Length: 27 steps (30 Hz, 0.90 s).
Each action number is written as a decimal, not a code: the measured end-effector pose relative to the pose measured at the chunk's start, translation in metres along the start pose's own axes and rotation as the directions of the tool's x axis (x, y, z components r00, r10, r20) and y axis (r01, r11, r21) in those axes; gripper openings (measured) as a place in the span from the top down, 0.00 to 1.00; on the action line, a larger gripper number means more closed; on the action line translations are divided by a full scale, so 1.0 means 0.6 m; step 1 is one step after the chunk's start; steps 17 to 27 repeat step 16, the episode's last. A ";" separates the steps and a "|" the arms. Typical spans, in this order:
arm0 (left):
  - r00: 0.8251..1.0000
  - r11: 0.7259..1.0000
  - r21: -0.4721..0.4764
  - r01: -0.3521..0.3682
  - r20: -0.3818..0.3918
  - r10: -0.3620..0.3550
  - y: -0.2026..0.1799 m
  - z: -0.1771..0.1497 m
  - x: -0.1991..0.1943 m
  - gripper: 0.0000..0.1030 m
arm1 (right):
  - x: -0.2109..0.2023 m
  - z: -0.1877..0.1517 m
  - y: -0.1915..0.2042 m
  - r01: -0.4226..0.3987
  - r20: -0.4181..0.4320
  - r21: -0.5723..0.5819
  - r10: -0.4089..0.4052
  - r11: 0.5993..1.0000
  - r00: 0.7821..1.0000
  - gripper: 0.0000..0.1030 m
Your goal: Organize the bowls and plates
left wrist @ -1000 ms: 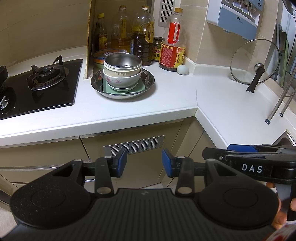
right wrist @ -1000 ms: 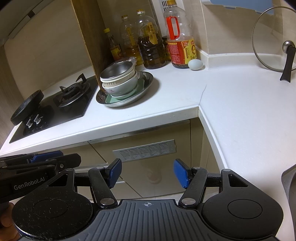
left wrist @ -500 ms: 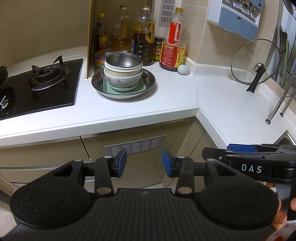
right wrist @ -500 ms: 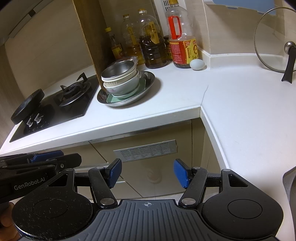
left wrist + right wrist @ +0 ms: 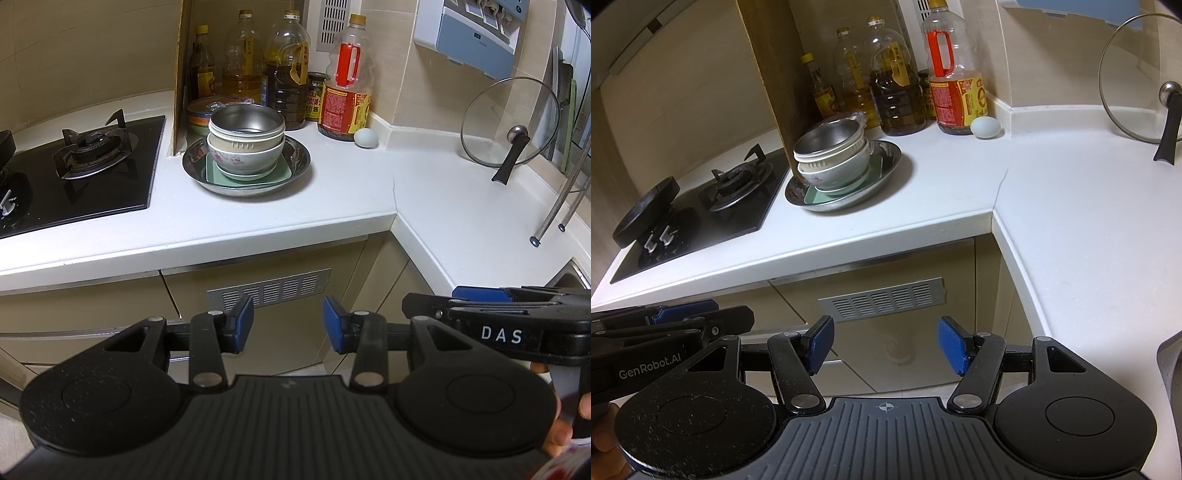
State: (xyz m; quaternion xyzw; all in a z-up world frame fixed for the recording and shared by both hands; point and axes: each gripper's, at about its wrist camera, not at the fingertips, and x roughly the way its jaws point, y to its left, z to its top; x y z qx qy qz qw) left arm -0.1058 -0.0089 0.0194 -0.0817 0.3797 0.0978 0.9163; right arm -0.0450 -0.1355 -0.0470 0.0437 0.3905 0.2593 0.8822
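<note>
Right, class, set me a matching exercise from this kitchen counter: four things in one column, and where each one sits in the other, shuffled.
Things:
1. metal bowl
2. green plate
3. egg
4. glass lid

Places:
A. leaning against the wall at the right end of the counter
B. on top of the stack of bowls
C. on the counter beside the bottle with the red handle
D. under the bowls, inside the wide metal dish

Pairs: 1-B, 2-D, 3-C, 4-A
</note>
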 end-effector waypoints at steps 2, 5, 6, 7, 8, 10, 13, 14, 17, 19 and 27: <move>1.000 1.000 0.000 0.000 0.000 0.000 0.000 0.000 0.000 0.63 | 0.000 0.001 0.000 0.000 -0.001 0.000 0.000 1.000 1.000 0.39; 1.000 1.000 -0.002 -0.002 -0.001 0.002 0.003 0.000 0.001 0.63 | 0.000 0.001 0.000 0.000 0.000 0.000 0.000 1.000 1.000 0.39; 1.000 1.000 -0.003 -0.002 -0.001 0.002 0.004 -0.001 0.002 0.63 | 0.001 0.000 0.001 -0.001 0.000 -0.001 0.001 1.000 1.000 0.39; 1.000 1.000 -0.003 -0.002 -0.001 0.002 0.004 0.000 0.002 0.63 | 0.002 -0.001 0.003 -0.002 -0.001 -0.002 0.002 1.000 1.000 0.39; 1.000 1.000 -0.003 -0.002 -0.001 0.002 0.004 0.000 0.002 0.63 | 0.003 -0.001 0.004 -0.002 -0.001 -0.003 0.002 1.000 1.000 0.39; 1.000 1.000 -0.003 -0.001 -0.001 0.001 0.004 0.000 0.001 0.63 | 0.006 0.000 0.004 -0.006 -0.003 -0.005 0.006 1.000 1.000 0.39; 1.000 1.000 -0.004 -0.001 -0.001 0.001 0.005 0.000 0.002 0.63 | 0.006 0.000 0.005 -0.006 -0.003 -0.005 0.006 1.000 1.000 0.39; 1.000 1.000 -0.004 -0.001 -0.001 0.001 0.005 0.000 0.002 0.63 | 0.006 0.000 0.006 -0.006 -0.003 -0.005 0.006 1.000 1.000 0.39; 1.000 1.000 -0.005 -0.002 -0.004 0.002 0.007 0.000 0.003 0.63 | 0.007 0.000 0.006 -0.006 -0.004 -0.004 0.006 1.000 1.000 0.39; 1.000 1.000 -0.005 -0.002 -0.004 0.002 0.007 0.000 0.003 0.63 | 0.007 0.000 0.006 -0.006 -0.004 -0.004 0.006 1.000 1.000 0.39; 1.000 1.000 -0.005 -0.002 -0.004 0.002 0.007 0.000 0.003 0.63 | 0.007 0.000 0.006 -0.006 -0.004 -0.004 0.006 1.000 1.000 0.39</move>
